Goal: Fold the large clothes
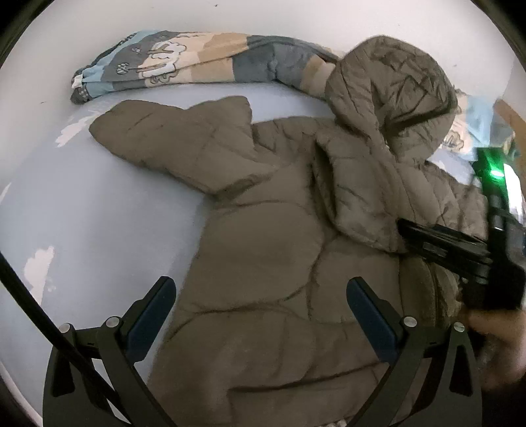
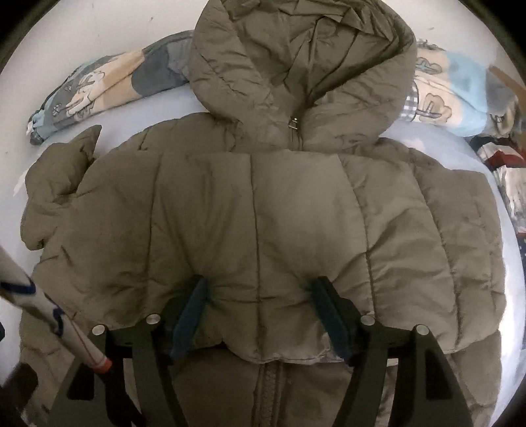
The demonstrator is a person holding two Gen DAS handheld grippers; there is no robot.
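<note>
An olive puffer jacket (image 1: 263, 236) lies front up on the pale blue sheet (image 1: 98, 213), its hood (image 2: 296, 56) toward the wall. One sleeve (image 1: 171, 138) stretches out to the left. A quilted part of the jacket (image 2: 256, 213) is folded over the zipped front. My right gripper (image 2: 258, 285) has its blue pads (image 2: 190, 312) dug into the near edge of that fold, and the fabric puckers around them. My left gripper (image 1: 261, 285) hovers open over the jacket's lower body with nothing between its fingers.
A rolled patterned blanket (image 1: 184, 62) runs along the white wall (image 1: 296, 16) behind the jacket. A hand (image 1: 499, 338) holds the other black tool at the right edge. A white rod with blue marks (image 2: 49, 315) crosses the lower left. Mixed clutter (image 2: 503, 164) lies far right.
</note>
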